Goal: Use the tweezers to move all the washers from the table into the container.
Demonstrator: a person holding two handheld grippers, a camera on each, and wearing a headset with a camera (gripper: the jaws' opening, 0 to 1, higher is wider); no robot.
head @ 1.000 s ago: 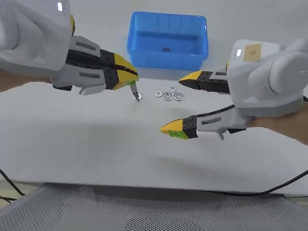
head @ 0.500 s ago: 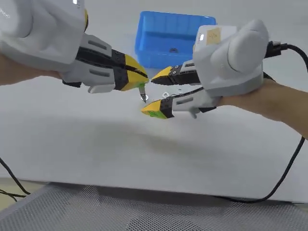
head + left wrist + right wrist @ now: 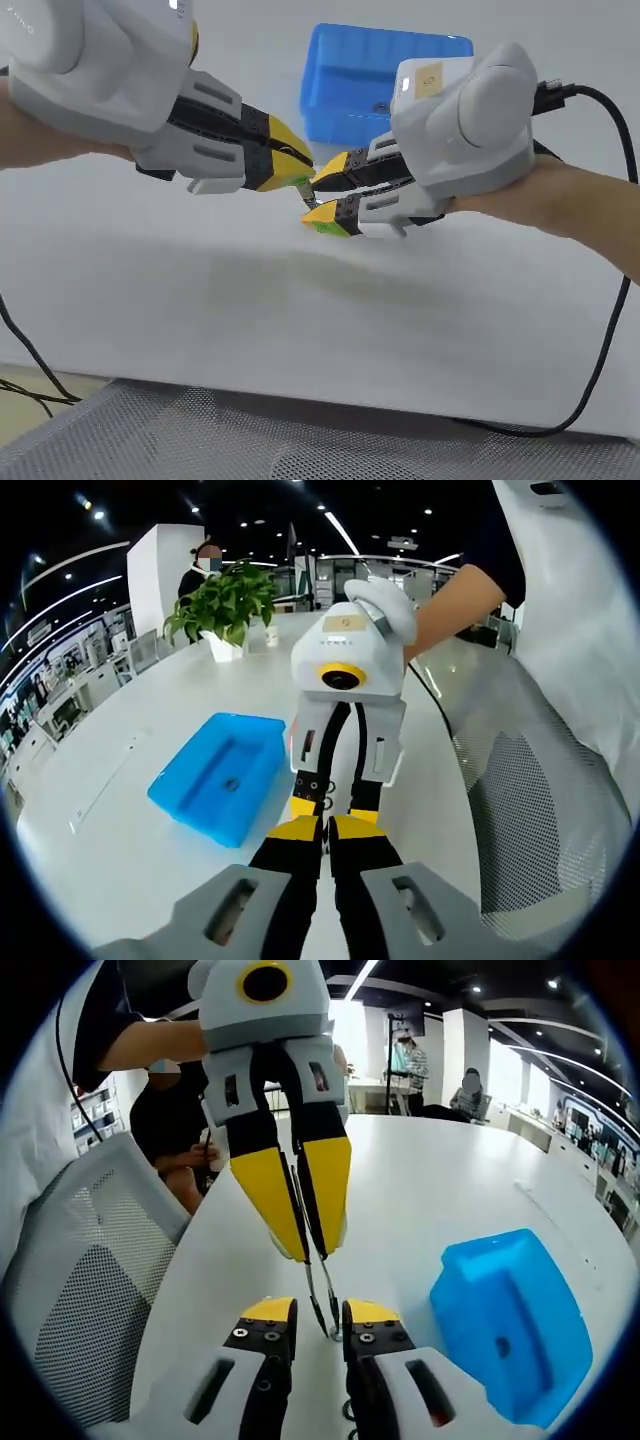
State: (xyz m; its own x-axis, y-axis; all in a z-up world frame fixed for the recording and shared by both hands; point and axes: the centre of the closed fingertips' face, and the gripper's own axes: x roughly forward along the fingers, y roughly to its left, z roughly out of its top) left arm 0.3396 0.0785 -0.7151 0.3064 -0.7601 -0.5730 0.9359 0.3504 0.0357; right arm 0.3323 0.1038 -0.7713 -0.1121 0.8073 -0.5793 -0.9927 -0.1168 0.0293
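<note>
Tweezers (image 3: pixel 314 1290) are gripped by the closed left claw (image 3: pixel 300 172), and their two thin prongs stick out past its yellow tips. At the near edge, a grey mesh chair back (image 3: pixel 300 440) is seen below the white tabletop (image 3: pixel 300 320). A black cable (image 3: pixel 610 330) is draped over that edge on the right.

Above the middle of the tabletop the two claws are set tip to tip. The left claw is held in from the left and the right claw (image 3: pixel 314 203) from the right. The right claw's jaws are parted only narrowly, one to each side of the prong ends. In the right gripper view a sliver of gap is seen between jaws and prongs, so contact cannot be confirmed. What, if anything, is pinched at the prong ends cannot be told.

Farther back, just beyond the claws, the blue container (image 3: pixel 335 120) is set on the tabletop, and one washer (image 3: pixel 232 783) is seen lying on its floor. Beyond it, a potted plant (image 3: pixel 220 610) is placed at the far end of the tabletop.
</note>
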